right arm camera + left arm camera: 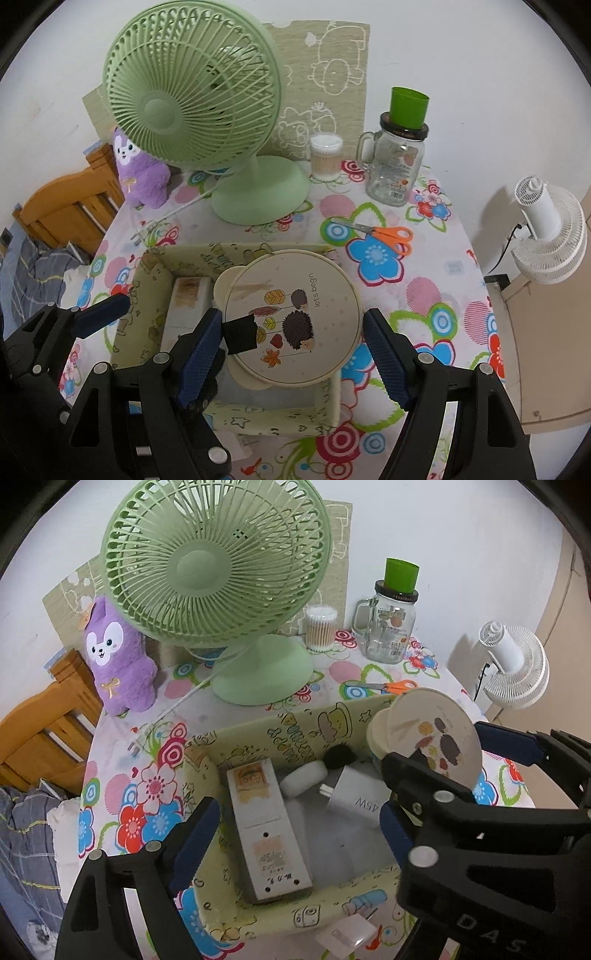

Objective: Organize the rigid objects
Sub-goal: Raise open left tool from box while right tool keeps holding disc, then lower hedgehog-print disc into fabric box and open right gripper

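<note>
My right gripper [291, 347] holds the round mirror [291, 317] over the box [207, 760]; my left gripper [295, 830] gapes wide above the power strip [266, 830], gripping nothing.

A left gripper [295, 834] hangs with jaws wide apart over a fabric box [207, 760] on a flowered tablecloth [147, 775]. Nothing sits between its blue pads [192, 842]. Inside the box lie a grey power strip [266, 834], a white charger [354, 794], a white oval case [303, 777] and a black puff [338, 757]. At right, the right gripper [436, 760] clamps a round mirror [436, 734] printed with hedgehogs above the box's far corner. Behind stand a green fan [218, 561], a purple plush [118, 657], a tub of cotton swabs [320, 627], a glass jar [388, 627] topped by a green cup [400, 574], and orange scissors [391, 686].
</note>
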Action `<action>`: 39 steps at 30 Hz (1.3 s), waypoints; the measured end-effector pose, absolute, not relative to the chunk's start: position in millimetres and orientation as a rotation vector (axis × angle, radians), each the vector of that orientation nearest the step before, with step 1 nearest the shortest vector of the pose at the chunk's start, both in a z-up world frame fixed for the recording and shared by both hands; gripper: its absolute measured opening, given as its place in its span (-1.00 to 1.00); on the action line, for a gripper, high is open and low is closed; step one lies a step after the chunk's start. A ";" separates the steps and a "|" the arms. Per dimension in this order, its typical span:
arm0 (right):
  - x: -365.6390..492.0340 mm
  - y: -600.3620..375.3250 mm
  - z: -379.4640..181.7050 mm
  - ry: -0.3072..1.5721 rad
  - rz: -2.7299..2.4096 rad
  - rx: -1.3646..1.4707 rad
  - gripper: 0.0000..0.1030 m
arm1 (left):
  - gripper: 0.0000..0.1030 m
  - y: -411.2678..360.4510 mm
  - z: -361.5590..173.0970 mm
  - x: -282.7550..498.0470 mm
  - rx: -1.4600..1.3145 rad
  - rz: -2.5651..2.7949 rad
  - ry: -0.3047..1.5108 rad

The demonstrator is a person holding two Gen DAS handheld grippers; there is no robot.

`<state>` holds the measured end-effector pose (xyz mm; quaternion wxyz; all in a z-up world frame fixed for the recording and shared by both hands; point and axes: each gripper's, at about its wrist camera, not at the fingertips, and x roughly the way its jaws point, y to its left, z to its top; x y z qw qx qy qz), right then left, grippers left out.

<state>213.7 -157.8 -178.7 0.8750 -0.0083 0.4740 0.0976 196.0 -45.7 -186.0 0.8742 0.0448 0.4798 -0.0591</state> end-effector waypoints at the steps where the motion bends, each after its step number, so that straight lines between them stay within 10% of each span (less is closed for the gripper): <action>1: 214.7 -156.3 -179.7 0.993 0.206 -0.018 0.53 | 0.76 -44.8 -186.3 196.1 0.093 -0.120 1.003; 39: 251.9 -149.4 -201.8 1.035 0.183 0.002 0.74 | 0.78 -25.9 -202.6 221.1 0.044 -0.074 1.084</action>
